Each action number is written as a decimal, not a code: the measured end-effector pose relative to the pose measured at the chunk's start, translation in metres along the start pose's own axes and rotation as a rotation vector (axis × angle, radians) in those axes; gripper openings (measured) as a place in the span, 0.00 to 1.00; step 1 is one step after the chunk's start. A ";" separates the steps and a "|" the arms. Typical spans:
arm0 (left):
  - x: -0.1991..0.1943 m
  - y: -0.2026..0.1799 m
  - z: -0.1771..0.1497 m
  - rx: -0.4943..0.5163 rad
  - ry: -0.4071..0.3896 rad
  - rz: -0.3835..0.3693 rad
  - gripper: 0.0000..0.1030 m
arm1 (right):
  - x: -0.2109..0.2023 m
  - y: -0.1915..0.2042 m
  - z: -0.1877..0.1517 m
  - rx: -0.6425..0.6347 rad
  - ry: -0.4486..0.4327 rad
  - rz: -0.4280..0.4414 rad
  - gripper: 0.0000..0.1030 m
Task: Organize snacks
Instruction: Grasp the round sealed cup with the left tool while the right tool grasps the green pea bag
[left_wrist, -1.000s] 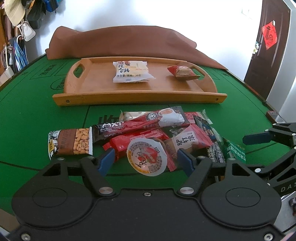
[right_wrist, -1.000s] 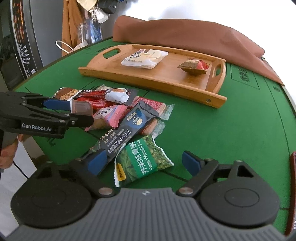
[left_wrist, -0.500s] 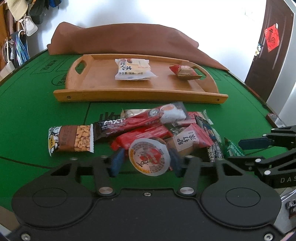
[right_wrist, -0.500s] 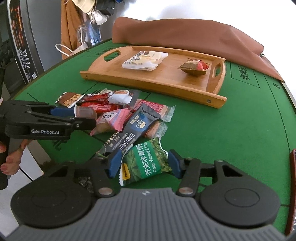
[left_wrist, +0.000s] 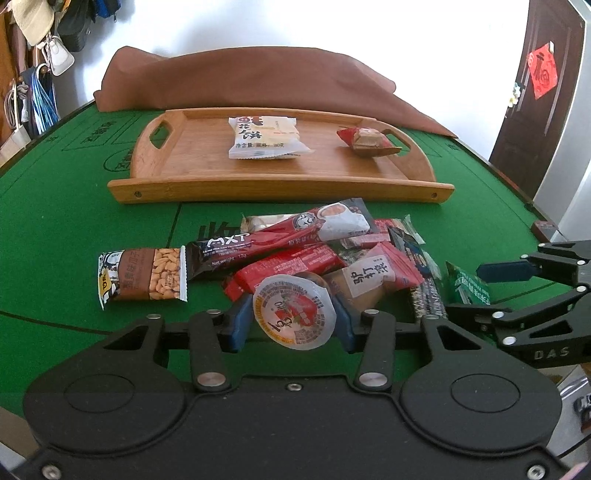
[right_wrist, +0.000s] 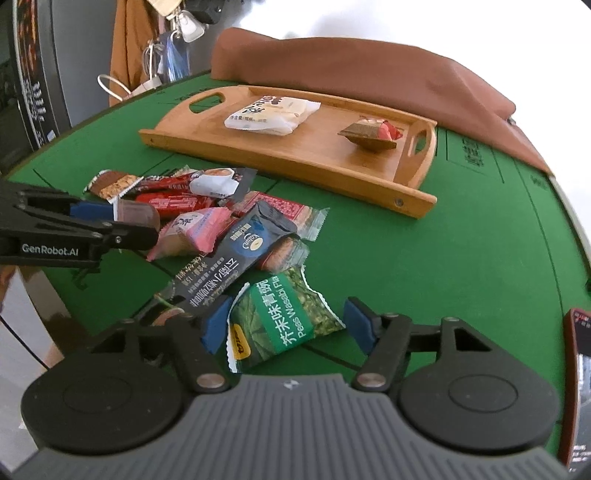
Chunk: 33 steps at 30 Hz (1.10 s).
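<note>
You have a brown cloth (left_wrist: 258, 81) bunched along the green table's (left_wrist: 55, 221) far edge; bags (left_wrist: 55, 55) hang left. A dark door (left_wrist: 546, 92) with a red paper square (left_wrist: 543, 75) stands right.

green felt table (left_wrist: 74, 221), brown cloth (left_wrist: 258, 81) against bright white wall (left_wrist: 443, 55), dark door (left_wrist: 546, 92), perhaps hanging bags (left_wrist: 55, 55)

Felt table top (left_wrist: 55, 229): showing green with darker printed lines.
Wooden tray (left_wrist: 280, 192): showing honey-tan grain.
Round jelly cup (left_wrist: 294, 311): showing red-and-white lid.
Wasabi pea packet (right_wrist: 284, 325): showing green with white lettering.
Draped cloth (left_wrist: 258, 81): showing plain brown.
</note>
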<state>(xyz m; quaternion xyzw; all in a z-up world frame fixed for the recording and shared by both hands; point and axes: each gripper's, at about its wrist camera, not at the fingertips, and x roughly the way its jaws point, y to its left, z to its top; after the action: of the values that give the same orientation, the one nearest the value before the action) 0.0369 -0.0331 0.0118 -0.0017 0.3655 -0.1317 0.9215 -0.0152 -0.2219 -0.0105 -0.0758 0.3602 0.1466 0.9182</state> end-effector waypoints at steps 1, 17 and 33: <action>0.000 -0.001 0.000 0.002 0.001 0.003 0.42 | 0.000 0.001 0.000 0.000 -0.003 0.004 0.65; -0.020 0.006 0.014 -0.023 -0.044 0.029 0.42 | -0.010 -0.007 0.021 0.076 -0.022 0.024 0.37; -0.026 0.015 0.012 -0.046 -0.048 0.036 0.42 | -0.001 -0.004 0.009 0.016 0.006 -0.038 0.69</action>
<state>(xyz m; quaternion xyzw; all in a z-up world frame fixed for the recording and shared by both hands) 0.0303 -0.0135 0.0363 -0.0195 0.3463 -0.1066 0.9318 -0.0089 -0.2232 -0.0032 -0.0759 0.3627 0.1262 0.9202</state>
